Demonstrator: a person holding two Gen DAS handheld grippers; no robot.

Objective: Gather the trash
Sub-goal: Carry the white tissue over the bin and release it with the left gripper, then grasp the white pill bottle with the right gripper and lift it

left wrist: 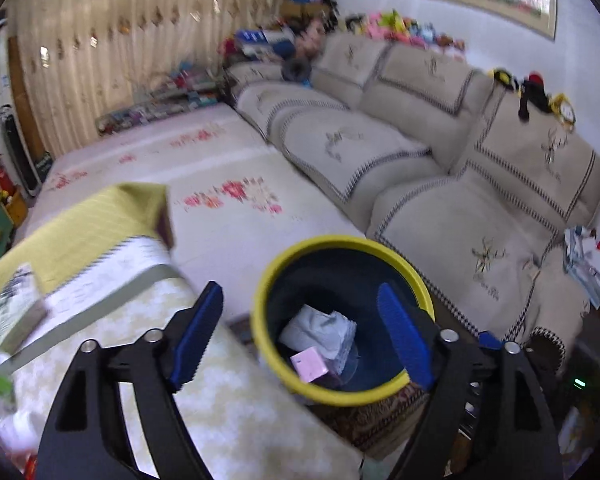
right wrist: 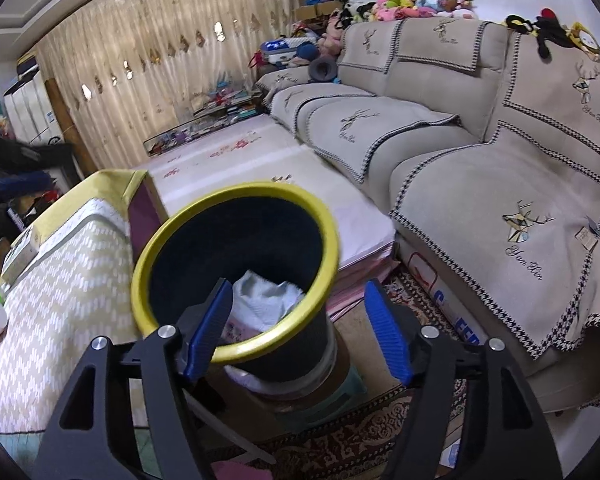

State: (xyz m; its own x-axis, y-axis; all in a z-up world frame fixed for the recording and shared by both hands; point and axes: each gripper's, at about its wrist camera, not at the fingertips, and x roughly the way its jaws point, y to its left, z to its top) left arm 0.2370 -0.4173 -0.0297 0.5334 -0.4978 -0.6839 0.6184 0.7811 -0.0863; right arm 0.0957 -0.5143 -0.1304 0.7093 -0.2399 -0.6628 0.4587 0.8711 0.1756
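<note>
Trash bin (left wrist: 342,394) with a yellow rim and dark inside sits straight ahead of my left fingers (left wrist: 300,336), its mouth filling the gap between the two blue pads. My left fingers are spread wide and released, with nothing pressed between them. Down inside the bin, beyond my fingertips, lies a crumpled white tissue (left wrist: 320,330) and, just nearer to me, a small pink box (left wrist: 310,366) touching it.

My right fingers (right wrist: 300,332) are also parted and grip nothing. From this side the same bin (right wrist: 236,350) stands a little to the left of the gap: its near rim passes just behind my left-hand blue pad (right wrist: 208,336), while the right-hand pad hangs clear of it over the floor. I cannot tell whether that left pad touches the rim. The white tissue (right wrist: 266,300) shows inside, just past the pad.

Left of both pairs of fingers runs a surface (right wrist: 60,280) under a yellow and white patterned cloth, with a small carton (left wrist: 14,308) lying on it near its far left edge. Beneath the bin, a dark patterned rug (right wrist: 360,432) covers the floor. Beyond my fingertips stretches a pale mat with red flowers (left wrist: 228,196), and to the right of it a beige sofa (left wrist: 480,200) with embroidered covers.
</note>
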